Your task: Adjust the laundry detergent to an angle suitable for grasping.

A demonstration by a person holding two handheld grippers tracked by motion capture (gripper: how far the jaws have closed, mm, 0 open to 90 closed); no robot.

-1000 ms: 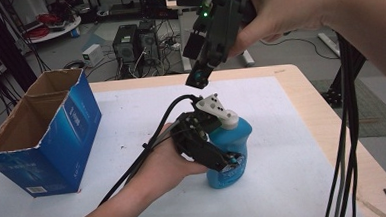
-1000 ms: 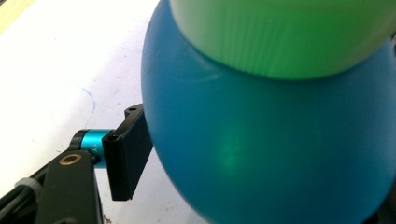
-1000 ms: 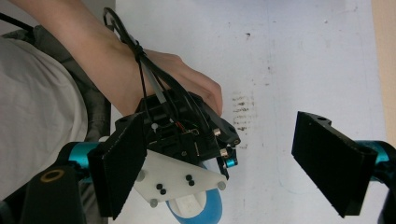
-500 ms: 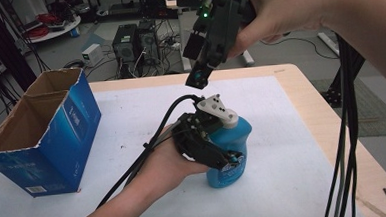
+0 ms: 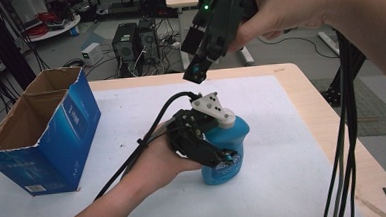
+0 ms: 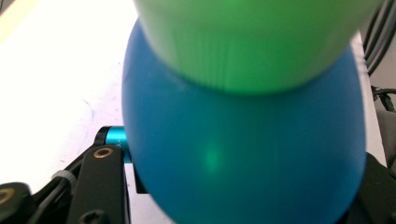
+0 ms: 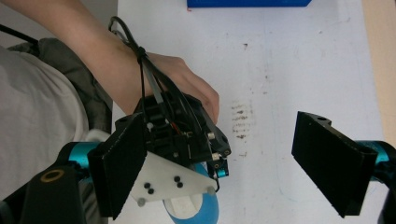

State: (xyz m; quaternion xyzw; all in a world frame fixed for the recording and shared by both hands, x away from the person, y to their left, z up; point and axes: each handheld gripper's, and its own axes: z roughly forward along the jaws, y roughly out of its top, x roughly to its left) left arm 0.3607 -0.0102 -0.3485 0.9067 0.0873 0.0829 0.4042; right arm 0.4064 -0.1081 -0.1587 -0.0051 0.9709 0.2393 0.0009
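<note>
A blue bottle (image 5: 234, 135) stands upright near the middle of the white table. My left gripper (image 5: 222, 154) reaches it from the left, level with the table, and its jaws have just been closing on the bottle's body; they are now shut on it. In the left gripper view the blue bottle (image 6: 243, 154) bulges between the two jaws, with a blurred green shape (image 6: 247, 42) above it. My right gripper (image 5: 197, 73) hangs high over the bottle, pointing down. Its own view shows my right gripper (image 7: 226, 165) open, far above the bottle (image 7: 205, 211).
An open blue cardboard box (image 5: 42, 131) stands at the table's left. Black cables (image 5: 347, 130) hang down at the right, beyond the wooden table edge (image 5: 321, 112). Computer cases and wires crowd the floor behind the table.
The left gripper's near jaw has drawn slightly closer against the bottle. The right gripper has held still above.
</note>
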